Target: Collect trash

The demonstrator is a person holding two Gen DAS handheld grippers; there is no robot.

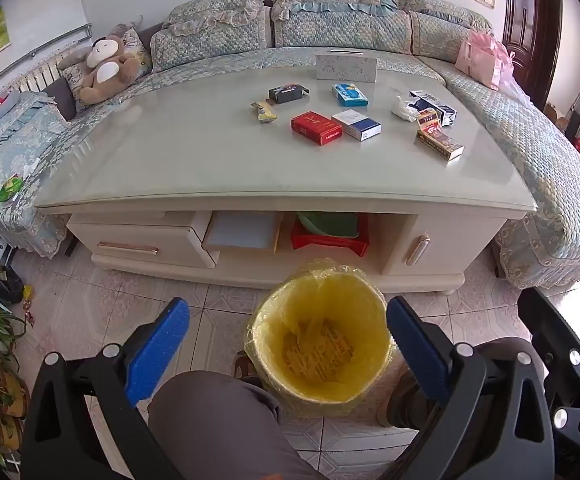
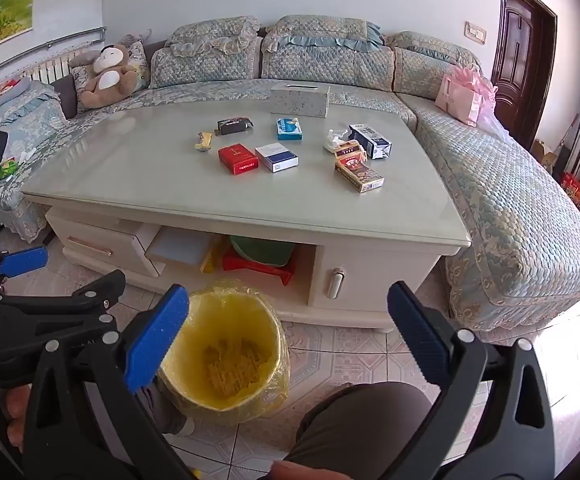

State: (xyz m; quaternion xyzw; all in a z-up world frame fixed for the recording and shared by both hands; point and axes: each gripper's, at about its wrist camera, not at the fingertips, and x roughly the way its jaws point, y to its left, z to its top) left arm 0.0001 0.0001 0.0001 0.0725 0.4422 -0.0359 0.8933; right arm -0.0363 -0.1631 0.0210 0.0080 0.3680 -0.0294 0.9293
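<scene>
Trash, chiefly cigarette packs (image 1: 316,127) and a crumpled tissue (image 1: 405,109), lay on the coffee table (image 1: 210,168); yellow-lined bin (image 1: 319,340) stood on the near floor. Left gripper (image 1: 288,344) and right gripper (image 2: 288,340) hung wide open, empty

Yellow-lined bin (image 1: 321,344), red box (image 1: 316,128), floral sofa (image 1: 341,20).

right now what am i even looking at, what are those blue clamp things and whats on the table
Those blue-padded black clamps are two tools a seated person holds. The left hand-held gripper and right hand-held gripper each carry a camera looking along their fingers, giving one picture each. Both are open and hold nothing. On the pale glass-topped coffee table lie small cardboard packs, such as a red pack, and a crumpled white tissue. Below stands a bin lined with a yellow plastic bag.
</scene>
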